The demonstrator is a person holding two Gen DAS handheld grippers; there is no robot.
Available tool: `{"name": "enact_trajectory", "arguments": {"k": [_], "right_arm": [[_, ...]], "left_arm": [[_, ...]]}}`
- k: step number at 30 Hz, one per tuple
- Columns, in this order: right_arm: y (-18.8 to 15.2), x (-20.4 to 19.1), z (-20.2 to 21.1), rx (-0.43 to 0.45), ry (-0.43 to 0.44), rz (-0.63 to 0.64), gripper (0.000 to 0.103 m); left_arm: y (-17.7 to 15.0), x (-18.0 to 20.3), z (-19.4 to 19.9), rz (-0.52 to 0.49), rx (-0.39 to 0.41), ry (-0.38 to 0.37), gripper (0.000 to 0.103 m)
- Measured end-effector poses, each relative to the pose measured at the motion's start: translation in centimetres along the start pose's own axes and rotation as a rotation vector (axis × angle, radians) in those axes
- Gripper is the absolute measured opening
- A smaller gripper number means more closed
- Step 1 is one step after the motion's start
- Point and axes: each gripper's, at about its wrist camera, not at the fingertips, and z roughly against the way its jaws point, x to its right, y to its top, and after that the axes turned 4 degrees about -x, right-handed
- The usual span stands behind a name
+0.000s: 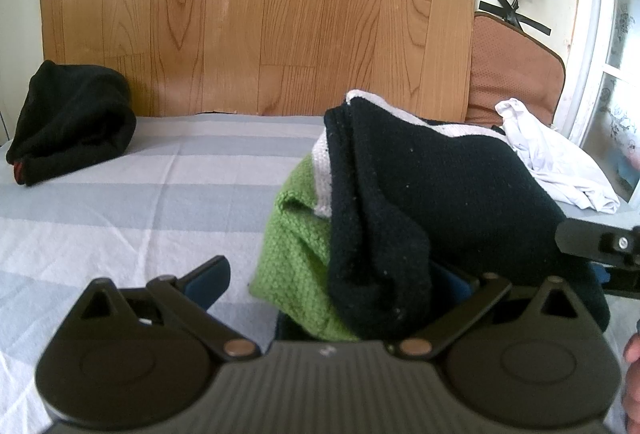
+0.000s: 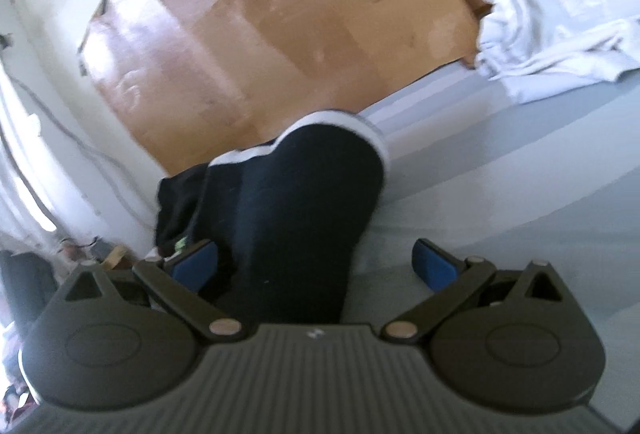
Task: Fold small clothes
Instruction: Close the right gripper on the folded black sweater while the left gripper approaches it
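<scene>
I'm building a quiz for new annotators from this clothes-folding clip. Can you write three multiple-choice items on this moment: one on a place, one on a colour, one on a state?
1. Where does the rolled black garment lie on the striped sheet?
A. far left, near the wood-pattern panel
B. on top of the white cloth
C. between the left claw's fingers

2. What colour is the knit showing under the dark knit garment?
A. red
B. green
C. yellow

3. How do the right claw's fingers stand?
A. shut tight on the white cloth
B. wide apart
C. out of view

Answers: 1 A, it sits alone at the sheet's left rear. 2 B, the green knit peeks out at its left. 3 B, both blue pads stand apart, dark fabric between.
</scene>
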Motion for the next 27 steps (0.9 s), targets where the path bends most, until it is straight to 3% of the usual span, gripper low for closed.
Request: {"name": "enact_trajectory", "arguments": {"k": [9, 15, 19, 20, 27], "right_arm": [[0.1, -0.2, -0.2, 0.005, -0.048, 0.001, 0.102], [0.1, -0.7, -0.9, -0.034, -0.055, 0.034, 0.083], [0.2, -0.6, -1.5, -0.096, 0.01, 0.029, 0.058], [0.2, -0.4, -1.6, -0.106, 0.026, 0.021, 0.056], [0.1, -0.3, -1.3, -0.107, 0.045, 0.0, 0.058]], "left_arm": [[0.0, 0.1, 0.0, -0.001, 0.002, 0.002, 0.103], [0.0, 0.0, 0.0, 0.001, 0.0, 0.0, 0.103], [0.0, 0.0, 0.0, 0.005, -0.004, -0.002, 0.103], [0.0, 0.0, 0.0, 0.006, -0.005, -0.003, 0.103], [0.1, -0.3, -0.1, 0.025, -0.017, -0.02, 0.103]]}}
